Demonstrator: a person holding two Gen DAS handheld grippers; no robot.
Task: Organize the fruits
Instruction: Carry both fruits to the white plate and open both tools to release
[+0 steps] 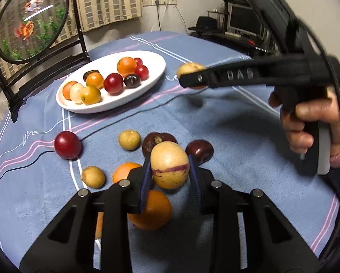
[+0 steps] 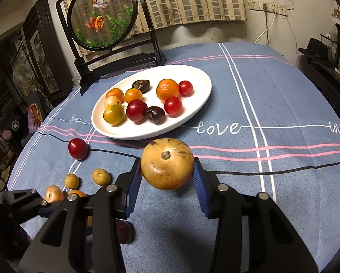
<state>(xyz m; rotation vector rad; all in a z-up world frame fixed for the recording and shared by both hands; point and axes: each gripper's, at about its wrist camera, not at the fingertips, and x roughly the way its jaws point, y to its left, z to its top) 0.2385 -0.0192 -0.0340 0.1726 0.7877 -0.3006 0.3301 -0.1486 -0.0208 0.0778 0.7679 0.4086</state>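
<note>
My left gripper (image 1: pixel 170 166) is shut on a tan fruit with a purple band (image 1: pixel 170 165), held above loose fruit on the cloth. My right gripper (image 2: pixel 167 166) is shut on a larger tan fruit with a stem scar (image 2: pixel 167 163), just in front of the white oval plate (image 2: pixel 192 111). The plate (image 1: pixel 147 88) holds several fruits: oranges, red and dark plums, a pale one. In the left wrist view the right gripper (image 1: pixel 188 77) reaches in from the right with its fruit (image 1: pixel 189 69). The left gripper (image 2: pixel 51 195) shows at the lower left of the right wrist view.
Loose on the blue cloth: a red plum (image 1: pixel 67 145), two small tan fruits (image 1: pixel 129 139) (image 1: pixel 93 177), two dark plums (image 1: pixel 199 150), and oranges (image 1: pixel 154 211). A round goldfish screen on a black stand (image 2: pixel 102 13) stands behind the plate. A black cable (image 2: pixel 283 170) crosses the cloth.
</note>
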